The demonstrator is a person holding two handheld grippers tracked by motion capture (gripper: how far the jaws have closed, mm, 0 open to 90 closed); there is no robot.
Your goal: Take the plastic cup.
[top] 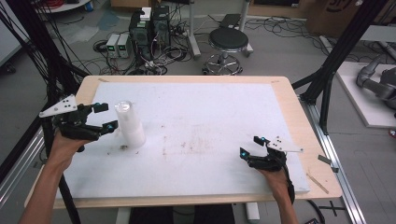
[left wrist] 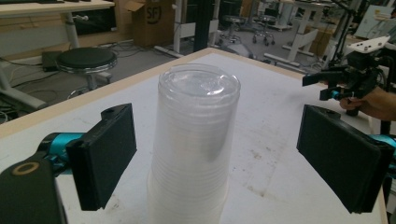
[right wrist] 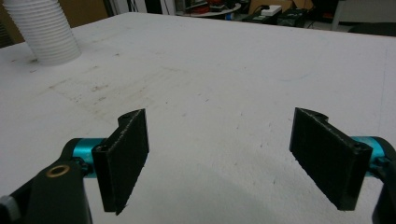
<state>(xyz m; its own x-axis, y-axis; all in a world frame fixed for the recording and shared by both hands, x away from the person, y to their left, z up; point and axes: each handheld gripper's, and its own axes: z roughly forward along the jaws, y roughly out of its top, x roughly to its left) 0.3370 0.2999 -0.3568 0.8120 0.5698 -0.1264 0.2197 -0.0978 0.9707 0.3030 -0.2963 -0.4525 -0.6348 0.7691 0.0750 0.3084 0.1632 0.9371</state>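
1. Two hand-held grippers are working over a white board (top: pixel 196 121) that is lying on a wooden table (top: pixel 289 100).
2. The right gripper (top: pixel 250 145) is sitting low near the board's near right corner, jaws spread wide and grasping nothing; bare board is showing between them in the right gripper view.
3. The left gripper (top: pixel 105 116) is hovering at the board's left side, jaws likewise released.
4. A stack of clear plastic cups (left wrist: pixel 194 149), upside down and upright, is standing on the left part of the board, just beside the left gripper; in the left gripper view the stack is rising between the two jaws with a gap on each side.
5. Brown smudges (top: pixel 187 144) are marking the board's middle.
6. A black stool (top: pixel 228 41) and computer towers (top: pixel 149 30) are standing on the floor beyond the table.
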